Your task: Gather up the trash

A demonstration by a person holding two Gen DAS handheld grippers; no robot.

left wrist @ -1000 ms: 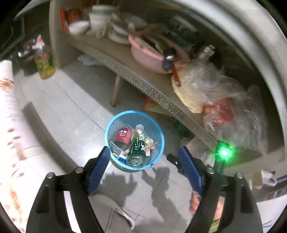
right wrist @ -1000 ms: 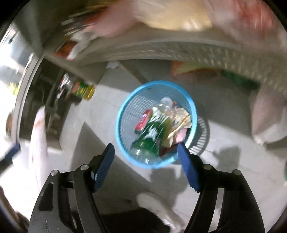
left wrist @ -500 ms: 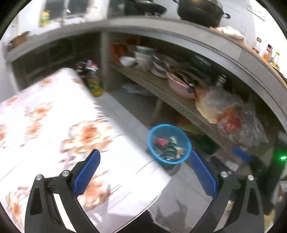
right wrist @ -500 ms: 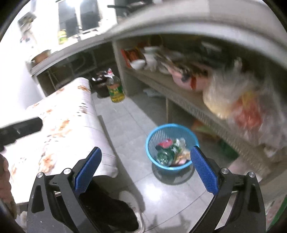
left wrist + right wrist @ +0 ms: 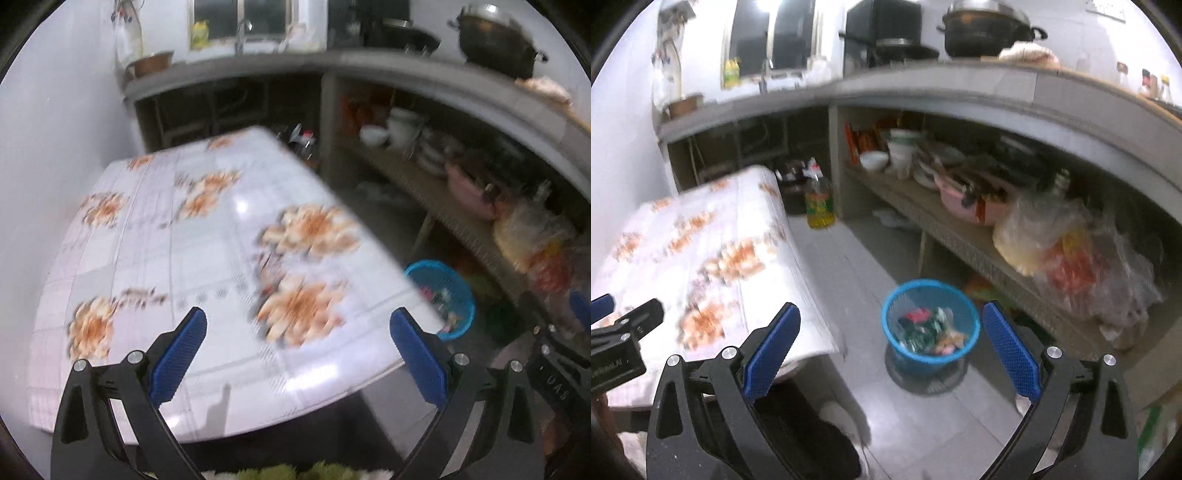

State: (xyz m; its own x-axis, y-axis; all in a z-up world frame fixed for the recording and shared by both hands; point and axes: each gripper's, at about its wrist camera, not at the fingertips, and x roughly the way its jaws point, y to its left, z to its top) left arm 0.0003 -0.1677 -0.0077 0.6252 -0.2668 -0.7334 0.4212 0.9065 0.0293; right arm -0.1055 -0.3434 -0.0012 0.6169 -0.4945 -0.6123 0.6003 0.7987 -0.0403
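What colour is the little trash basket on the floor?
The trash basket is bright blue mesh, seen best in the right wrist view.

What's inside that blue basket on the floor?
The blue basket holds a heap of trash: something red, something dark green, and pale crumpled wrappers. The picture is blurred, and whatever lies beneath the top layer is covered.

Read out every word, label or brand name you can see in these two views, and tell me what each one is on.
"DAS": white letters on the black body behind the right claw.
Small white lettering on the black mount behind the left claw: blurred, seems to end ".AI".
Oil bottle label: too blurred to read.
Wrappers in the blue basket: print unreadable.
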